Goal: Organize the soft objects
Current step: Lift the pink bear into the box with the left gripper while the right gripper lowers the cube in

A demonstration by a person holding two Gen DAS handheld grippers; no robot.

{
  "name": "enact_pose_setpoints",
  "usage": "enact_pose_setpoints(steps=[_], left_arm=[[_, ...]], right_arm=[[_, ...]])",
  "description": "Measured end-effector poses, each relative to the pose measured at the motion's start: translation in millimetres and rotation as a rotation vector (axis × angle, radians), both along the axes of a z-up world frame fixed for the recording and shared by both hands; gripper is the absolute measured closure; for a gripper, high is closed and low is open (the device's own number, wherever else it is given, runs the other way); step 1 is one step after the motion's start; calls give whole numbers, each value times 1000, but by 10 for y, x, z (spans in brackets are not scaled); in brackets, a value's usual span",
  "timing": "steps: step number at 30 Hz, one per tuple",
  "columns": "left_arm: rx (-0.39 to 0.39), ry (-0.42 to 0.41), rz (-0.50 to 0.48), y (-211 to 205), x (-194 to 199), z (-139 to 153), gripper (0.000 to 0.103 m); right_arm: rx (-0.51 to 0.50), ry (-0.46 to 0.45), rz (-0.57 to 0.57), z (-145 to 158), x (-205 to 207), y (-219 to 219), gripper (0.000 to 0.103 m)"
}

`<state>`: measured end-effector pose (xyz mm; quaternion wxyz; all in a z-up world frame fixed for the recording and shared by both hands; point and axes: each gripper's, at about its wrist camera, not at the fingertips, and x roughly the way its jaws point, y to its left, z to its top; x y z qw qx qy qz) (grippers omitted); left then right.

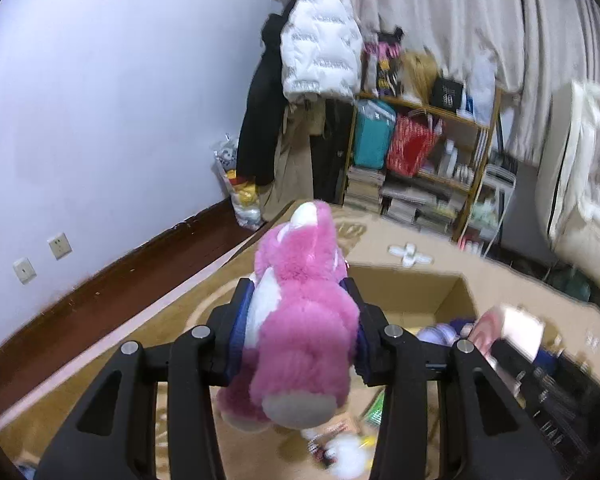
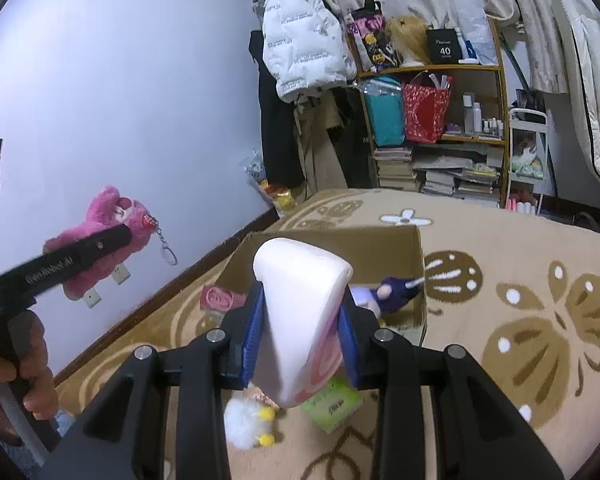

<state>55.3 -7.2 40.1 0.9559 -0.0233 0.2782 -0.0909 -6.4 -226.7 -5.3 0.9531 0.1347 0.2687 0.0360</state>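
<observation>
My left gripper (image 1: 298,320) is clenched on the pink plush bear (image 1: 300,320), the blue pads pressed into its sides so the fur bulges out above and below them; the bear's head points away from me and its feet hang down under my fingers. From the right wrist view I can see that same gripper out to the left, held up against the pale wall, its black body angled upward and a bare hand (image 2: 28,364) wrapped round the handle, with the bear's keychain (image 2: 166,246) dangling free. My right gripper (image 2: 302,332) is grasping a white cushion with a pink swirl (image 2: 304,320), squeezed narrow between the blue pads and standing upright out of them. Both grippers tilt downward over the patterned beige carpet (image 2: 540,320). Just beyond the cushion sits the open cardboard box (image 2: 380,248), with a purple plush toy (image 2: 396,290) lying inside near its right wall. On the carpet under my right fingers lie a white fluffy toy with yellow feet (image 2: 248,424) and a green packet (image 2: 334,404).
</observation>
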Motion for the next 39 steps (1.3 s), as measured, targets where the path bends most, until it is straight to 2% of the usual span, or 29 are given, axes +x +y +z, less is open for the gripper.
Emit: enact_pose_setpoints(steps=[2, 6, 14, 17, 22, 29, 36, 39], left_arm=[[-13, -21, 3, -26, 32, 80, 61], [18, -63, -2, -106, 107, 165, 61], [55, -83, -26, -285, 282, 162, 61], [73, -77, -32, -322, 363, 113, 61], [46, -73, -59, -347, 463, 51, 61], [53, -43, -80, -386, 570, -189, 61], [71, -25, -99, -488, 634, -388, 61], [59, -18, -151, -575, 654, -429, 64]], right_arm=[[1, -15, -6, 21, 13, -24, 67], [-17, -52, -36, 71, 30, -47, 67], [-42, -92, -56, 123, 176, -113, 67], [-35, -86, -56, 92, 276, -156, 67], [-28, -89, -51, 81, 394, -234, 67], [34, -73, -35, 5, 550, -377, 67], [37, -65, -11, -56, 698, -364, 66], [46, -50, -5, -122, 719, -359, 65]])
